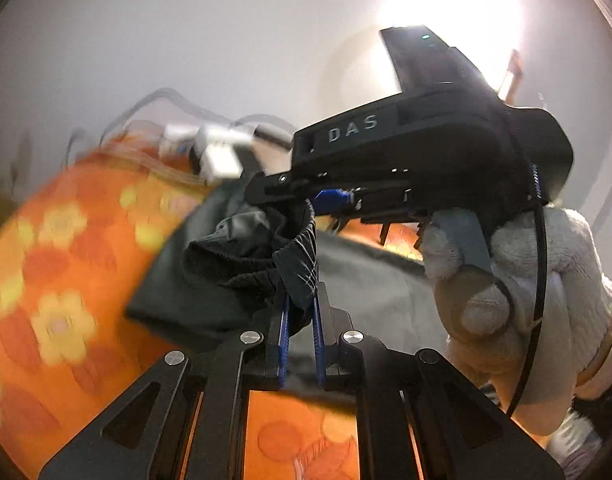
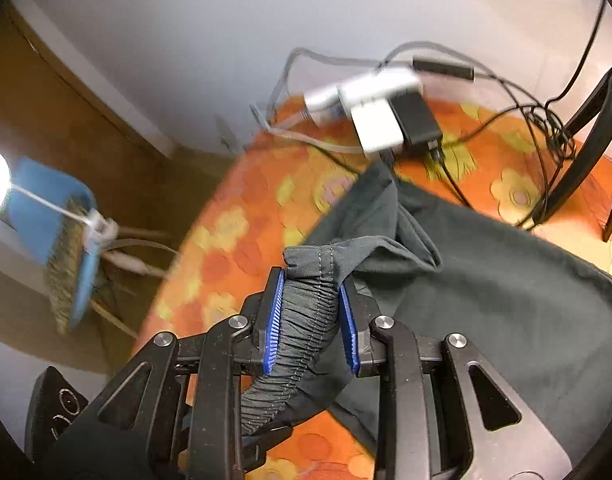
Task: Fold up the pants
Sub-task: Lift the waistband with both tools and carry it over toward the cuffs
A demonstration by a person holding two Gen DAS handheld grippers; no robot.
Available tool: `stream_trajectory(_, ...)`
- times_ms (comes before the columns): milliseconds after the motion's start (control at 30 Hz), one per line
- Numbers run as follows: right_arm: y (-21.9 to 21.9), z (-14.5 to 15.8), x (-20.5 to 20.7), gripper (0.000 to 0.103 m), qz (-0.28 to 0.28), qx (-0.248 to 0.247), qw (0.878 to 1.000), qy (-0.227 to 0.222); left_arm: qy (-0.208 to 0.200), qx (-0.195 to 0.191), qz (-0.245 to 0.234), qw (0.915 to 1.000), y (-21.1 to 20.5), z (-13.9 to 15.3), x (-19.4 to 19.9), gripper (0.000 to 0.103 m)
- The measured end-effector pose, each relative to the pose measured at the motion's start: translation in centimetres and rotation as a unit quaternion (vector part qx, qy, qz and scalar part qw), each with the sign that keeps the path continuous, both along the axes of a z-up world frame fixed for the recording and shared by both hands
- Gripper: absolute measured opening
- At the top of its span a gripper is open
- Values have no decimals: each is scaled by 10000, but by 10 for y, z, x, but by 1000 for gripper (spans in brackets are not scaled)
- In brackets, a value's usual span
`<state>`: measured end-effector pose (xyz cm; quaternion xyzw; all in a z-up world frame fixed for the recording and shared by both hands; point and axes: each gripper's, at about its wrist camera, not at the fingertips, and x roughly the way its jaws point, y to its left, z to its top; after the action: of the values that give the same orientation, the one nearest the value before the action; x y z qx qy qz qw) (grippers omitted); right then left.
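Dark grey pants (image 1: 370, 292) lie on an orange flowered cloth (image 1: 65, 248). My left gripper (image 1: 301, 304) is shut on the pants' elastic waistband (image 1: 265, 256), which is lifted and bunched. The right gripper (image 1: 301, 196), held by a gloved hand (image 1: 518, 304), grips the same waistband just beyond it. In the right wrist view my right gripper (image 2: 312, 304) is shut on the gathered waistband (image 2: 306, 312); the rest of the pants (image 2: 486, 288) spreads to the right over the cloth (image 2: 241, 240).
White and black power adapters (image 2: 390, 116) with tangled cables (image 2: 538, 120) sit at the cloth's far edge. A black stand leg (image 2: 586, 128) rises at the right. A blue broom (image 2: 69, 248) and wooden floor lie left. A bright lamp (image 1: 454, 4) glares.
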<state>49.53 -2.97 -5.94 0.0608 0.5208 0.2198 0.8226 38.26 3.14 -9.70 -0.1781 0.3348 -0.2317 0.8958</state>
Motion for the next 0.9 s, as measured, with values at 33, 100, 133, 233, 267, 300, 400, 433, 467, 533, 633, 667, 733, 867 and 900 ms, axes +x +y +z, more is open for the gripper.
stream_trajectory(33, 1, -6, -1, 27, -9, -111, 9999, 21, 123, -100, 33, 9999, 4, -7, 4, 9)
stream_trajectory(100, 8, -21, 4, 27, -46, -339, 9993, 126, 349, -316, 103, 9988, 10, -21, 8, 9)
stream_trajectory(133, 10, -25, 5, 27, -36, -398, 9991, 161, 433, -424, 122, 9981, 11, -24, 7, 9)
stream_trajectory(233, 22, -40, 10, 28, 108, -726, 9968, 301, 541, -614, 97, 9966, 10, -29, 0, 9)
stream_trajectory(267, 25, -44, 12, 29, 138, -903, 9952, 350, 561, -635, 79, 9964, 9, -31, 0, 9)
stream_trajectory(300, 29, -47, 12, 30, 190, -1053, 9935, 383, 594, -663, 57, 9960, 8, -34, 1, 9)
stream_trajectory(400, 36, -50, 12, 41, 308, -1364, 9893, 424, 605, -699, 9, 9957, 8, -37, 3, 9)
stream_trajectory(433, 39, -50, 11, 44, 336, -1389, 9888, 428, 595, -707, 1, 9957, 8, -37, 4, 9)
stream_trajectory(467, 41, -49, 10, 49, 354, -1410, 9885, 423, 608, -710, 8, 9956, 8, -38, 5, 9)
stream_trajectory(533, 46, -48, 11, 55, 384, -1442, 9879, 418, 621, -714, 3, 9955, 8, -38, 5, 9)
stream_trajectory(633, 59, -53, 12, 61, 545, -1531, 9854, 504, 590, -685, 31, 9959, 7, -36, 4, 9)
stream_trajectory(667, 63, -57, 12, 61, 588, -1632, 9836, 497, 588, -682, 38, 9959, 7, -36, 3, 9)
stream_trajectory(733, 69, -67, 13, 61, 660, -1784, 9802, 552, 605, -675, 52, 9959, 6, -35, 2, 8)
stream_trajectory(867, 72, -79, 13, 61, 715, -2000, 9757, 540, 650, -597, 62, 9961, 4, -36, 5, 8)
stream_trajectory(900, 71, -78, 13, 61, 711, -1977, 9765, 491, 647, -564, 58, 9963, 2, -36, 4, 8)
